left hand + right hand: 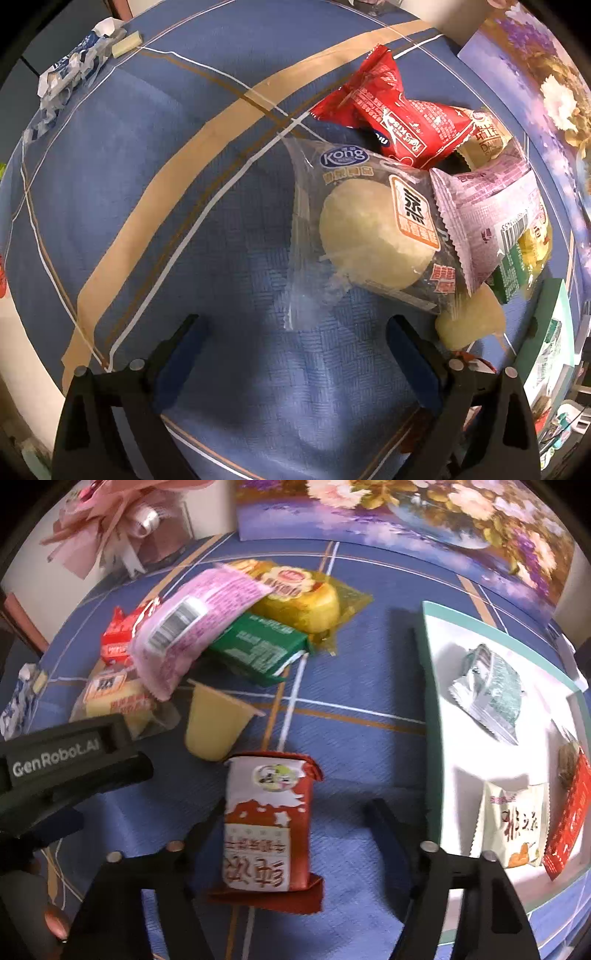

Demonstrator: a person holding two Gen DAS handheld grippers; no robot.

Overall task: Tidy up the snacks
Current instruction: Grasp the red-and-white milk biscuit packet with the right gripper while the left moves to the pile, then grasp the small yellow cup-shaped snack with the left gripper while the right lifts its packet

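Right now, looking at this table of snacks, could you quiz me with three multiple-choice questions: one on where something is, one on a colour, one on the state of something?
1. Where is the red and white packet in the right wrist view?
A. in the white tray
B. between the right gripper's fingers, on the cloth
C. on top of the pink packet

2. What colour is the packet lying under the pink packet, beside the yellow cake?
A. green
B. black
C. orange

3. What is the left gripper holding?
A. the clear bun packet
B. the red packet
C. nothing, its jaws stand open over the blue tablecloth

Answers: 1 B, it lies on the blue tablecloth inside the right gripper, outside the white tray. 2 A, the green packet shows there. 3 C, only cloth lies between its fingers; the bun packet sits beyond them.
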